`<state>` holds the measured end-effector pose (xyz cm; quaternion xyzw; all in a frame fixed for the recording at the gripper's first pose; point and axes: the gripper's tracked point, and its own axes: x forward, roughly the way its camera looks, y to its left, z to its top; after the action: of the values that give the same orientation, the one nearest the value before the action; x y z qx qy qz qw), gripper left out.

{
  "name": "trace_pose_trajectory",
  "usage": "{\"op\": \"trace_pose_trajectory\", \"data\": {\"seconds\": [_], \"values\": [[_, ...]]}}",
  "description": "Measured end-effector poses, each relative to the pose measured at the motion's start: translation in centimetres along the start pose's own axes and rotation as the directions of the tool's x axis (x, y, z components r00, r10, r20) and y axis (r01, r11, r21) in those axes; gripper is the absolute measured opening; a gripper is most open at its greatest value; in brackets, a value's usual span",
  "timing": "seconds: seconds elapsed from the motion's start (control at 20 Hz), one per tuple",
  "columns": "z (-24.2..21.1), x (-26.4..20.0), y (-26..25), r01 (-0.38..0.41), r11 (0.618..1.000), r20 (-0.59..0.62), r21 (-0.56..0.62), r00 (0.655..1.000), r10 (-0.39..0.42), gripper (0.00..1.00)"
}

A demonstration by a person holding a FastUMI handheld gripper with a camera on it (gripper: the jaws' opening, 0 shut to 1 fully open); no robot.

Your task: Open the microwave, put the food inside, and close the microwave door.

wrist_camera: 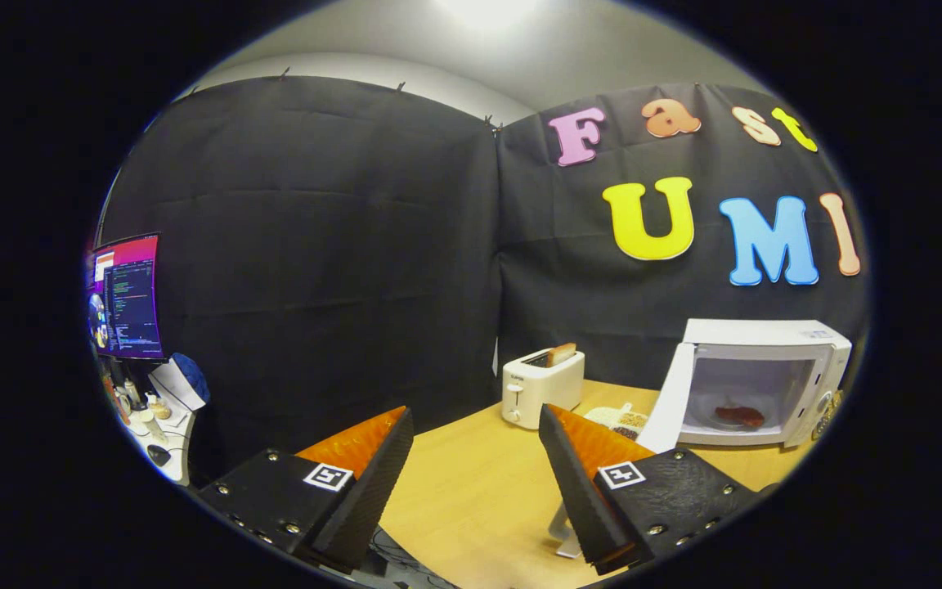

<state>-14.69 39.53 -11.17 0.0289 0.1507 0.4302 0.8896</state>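
A white microwave [798,360] stands on the wooden table [471,483], beyond my right finger. Its door [671,401] is swung open toward the left. Inside the lit cavity, a reddish-brown piece of food [739,415] lies on the glass plate. My gripper [475,425] is open, with nothing between its fingers, held back from the table's near-left edge and well short of the microwave.
A white toaster [540,384] with a slice of bread in its slot stands just ahead, between the fingers. A small tray of grains [618,420] lies between toaster and microwave door. Off to the left, a desk [162,425] holds a monitor [126,296] and clutter.
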Motion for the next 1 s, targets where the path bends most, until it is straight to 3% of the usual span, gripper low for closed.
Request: {"op": "trace_pose_trajectory", "data": {"seconds": [0.1,0.3,0.35,0.4,0.45,0.55,0.7,1.0], "values": [[-1.4,0.7,-0.3,0.004,1.0,-0.04,0.008,0.999,-0.004,0.9],[-3.9,1.1,-3.0,0.077,0.996,-0.104,0.055,0.992,-0.071,0.64],[-4.0,1.4,-4.3,0.112,0.992,-0.113,0.057,0.988,-0.105,0.48],[-4.1,0.9,-5.7,0.153,0.986,-0.117,0.059,0.982,-0.146,0.39],[-4.2,0.9,-7.0,0.185,0.98,-0.12,0.068,0.977,-0.176,0.22],[-4.7,1.2,-7.0,0.169,0.982,-0.129,0.089,0.979,-0.156,0.02],[-4.7,-0.3,-8.0,0.175,0.985,-0.131,0.011,0.976,-0.172,0.01],[-4.7,-3.4,-11.9,0.219,0.976,-0.151,-0.004,0.964,-0.217,0.01]]}}
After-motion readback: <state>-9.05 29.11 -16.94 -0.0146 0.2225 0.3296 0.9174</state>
